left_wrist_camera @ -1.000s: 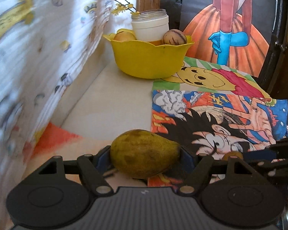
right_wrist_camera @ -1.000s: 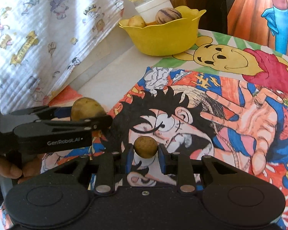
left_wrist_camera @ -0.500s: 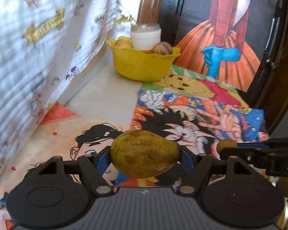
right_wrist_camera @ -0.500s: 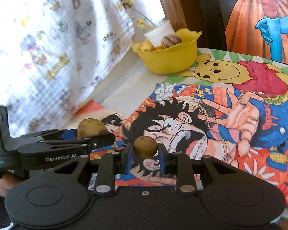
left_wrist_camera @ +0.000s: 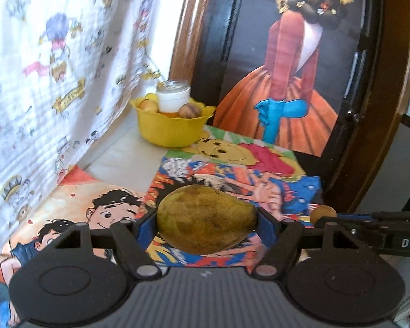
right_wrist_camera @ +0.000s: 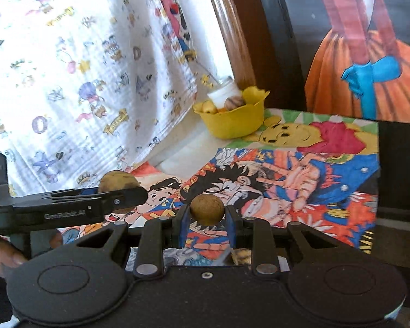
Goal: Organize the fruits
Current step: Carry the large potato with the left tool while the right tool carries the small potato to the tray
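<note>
Change since earlier views: both grippers raised and drawn back from the yellow scalloped plastic bowl (left_wrist_camera: 172, 128), which now sits smaller and farther off at the back of the table; more of the cartoon-printed sheets visible below.
Left gripper (left_wrist_camera: 207, 222): closed narrow on a mottled green-brown pear (left_wrist_camera: 206, 218), held crosswise between the blue-padded fingers (left_wrist_camera: 143, 225), clear above the table.
Right gripper (right_wrist_camera: 207, 217): closed tight on a small round brown fruit (right_wrist_camera: 207, 210) between blue pads, lifted off the surface.
Relation of the two: side by side, left one reaching in from the left edge of the right wrist view, pear end showing above its black finger.
Bowl contents: a pale yellow fruit (left_wrist_camera: 148, 105) at left, a brown striped round fruit (left_wrist_camera: 189, 110) at right, a white lidded plastic jar (left_wrist_camera: 173, 97) standing upright between them.
Surroundings: white curtain with cartoon prints (left_wrist_camera: 49, 76) hanging along the left; dark wooden panel bearing a painted figure in an orange skirt and blue gloves (left_wrist_camera: 281, 93) behind the bowl; colourful anime poster (right_wrist_camera: 287, 180) and yellow bear drawing (right_wrist_camera: 287, 134) flat on the table between grippers and bowl.
Obstruction: nothing standing on the posters between grippers and bowl.
Hand: fingers (right_wrist_camera: 2, 257) wrapped under the left gripper's handle, low at the left edge.
</note>
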The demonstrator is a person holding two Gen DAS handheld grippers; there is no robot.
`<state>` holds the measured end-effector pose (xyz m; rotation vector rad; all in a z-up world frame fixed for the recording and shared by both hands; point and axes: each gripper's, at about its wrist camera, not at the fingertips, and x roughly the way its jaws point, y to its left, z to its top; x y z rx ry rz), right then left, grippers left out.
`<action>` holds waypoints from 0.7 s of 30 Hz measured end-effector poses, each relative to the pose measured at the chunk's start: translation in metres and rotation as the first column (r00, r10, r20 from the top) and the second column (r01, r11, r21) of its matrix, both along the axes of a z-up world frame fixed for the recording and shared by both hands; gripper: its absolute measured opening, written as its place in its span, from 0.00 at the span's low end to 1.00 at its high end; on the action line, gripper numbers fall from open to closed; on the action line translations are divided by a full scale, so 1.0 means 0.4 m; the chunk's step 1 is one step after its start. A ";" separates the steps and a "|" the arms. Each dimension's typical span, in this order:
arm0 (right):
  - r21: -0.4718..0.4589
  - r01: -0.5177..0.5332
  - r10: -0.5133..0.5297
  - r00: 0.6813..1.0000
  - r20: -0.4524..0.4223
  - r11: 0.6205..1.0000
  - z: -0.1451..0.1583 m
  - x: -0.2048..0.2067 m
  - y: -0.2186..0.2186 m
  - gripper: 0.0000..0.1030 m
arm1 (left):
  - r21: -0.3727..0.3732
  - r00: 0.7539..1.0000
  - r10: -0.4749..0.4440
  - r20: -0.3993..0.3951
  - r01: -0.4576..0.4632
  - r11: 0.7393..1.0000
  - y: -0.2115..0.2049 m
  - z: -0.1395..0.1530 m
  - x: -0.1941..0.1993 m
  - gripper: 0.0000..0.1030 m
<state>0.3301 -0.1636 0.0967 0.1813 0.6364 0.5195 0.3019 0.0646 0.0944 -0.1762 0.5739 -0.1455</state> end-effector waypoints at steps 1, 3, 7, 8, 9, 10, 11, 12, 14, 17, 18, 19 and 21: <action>0.003 0.004 -0.004 1.000 0.005 1.000 0.002 -0.013 -0.010 0.28 | -0.001 1.000 -0.003 0.008 0.003 1.000 -0.011 0.007 -0.018 0.75; 0.015 0.013 -0.013 1.000 0.009 1.000 0.003 -0.037 -0.034 0.28 | -0.009 1.000 -0.008 0.020 0.009 1.000 -0.035 0.019 -0.053 0.75; 0.009 0.025 -0.025 0.999 0.028 1.000 0.003 -0.083 -0.066 0.28 | -0.015 1.000 -0.012 0.029 0.013 1.000 -0.076 0.027 -0.110 0.75; 0.003 0.025 -0.025 0.999 0.035 1.000 0.002 -0.096 -0.074 0.28 | -0.017 0.999 -0.015 0.032 0.015 1.000 -0.083 0.027 -0.124 0.75; -0.002 0.025 -0.025 0.999 0.043 1.000 0.000 -0.108 -0.081 0.28 | -0.020 0.999 -0.016 0.034 0.017 1.000 -0.091 0.026 -0.140 0.75; -0.008 0.027 -0.026 0.998 0.051 1.000 -0.002 -0.122 -0.090 0.28 | -0.021 0.999 -0.017 0.035 0.018 1.000 -0.097 0.024 -0.153 0.75; -0.012 0.030 -0.029 0.998 0.055 0.999 -0.005 -0.132 -0.094 0.28 | -0.021 0.999 -0.017 0.038 0.018 1.000 -0.102 0.022 -0.166 0.75; -0.015 0.035 -0.034 0.998 0.061 0.999 -0.009 -0.144 -0.103 0.28 | -0.019 0.999 -0.016 0.040 0.017 1.000 -0.108 0.019 -0.180 0.75; -0.018 0.042 -0.041 0.997 0.066 0.999 -0.017 -0.166 -0.117 0.28 | -0.011 0.999 -0.012 0.043 0.013 1.000 -0.121 0.013 -0.203 0.75; -0.030 0.047 -0.044 0.996 0.080 0.998 -0.028 -0.197 -0.130 0.28 | -0.003 0.999 -0.009 0.042 0.009 1.000 -0.140 0.000 -0.233 0.75; -0.035 0.048 -0.045 0.995 0.088 0.998 -0.032 -0.209 -0.134 0.28 | -0.009 0.999 -0.007 0.039 0.007 1.000 -0.146 -0.005 -0.242 0.75; -0.042 0.049 -0.045 0.994 0.097 0.998 -0.035 -0.221 -0.137 0.28 | -0.015 0.999 -0.006 0.037 0.006 1.000 -0.151 -0.011 -0.251 0.75; -0.053 0.048 -0.042 0.993 0.114 0.997 -0.039 -0.242 -0.139 0.28 | -0.023 1.000 -0.005 0.029 0.005 1.000 -0.161 -0.023 -0.269 0.75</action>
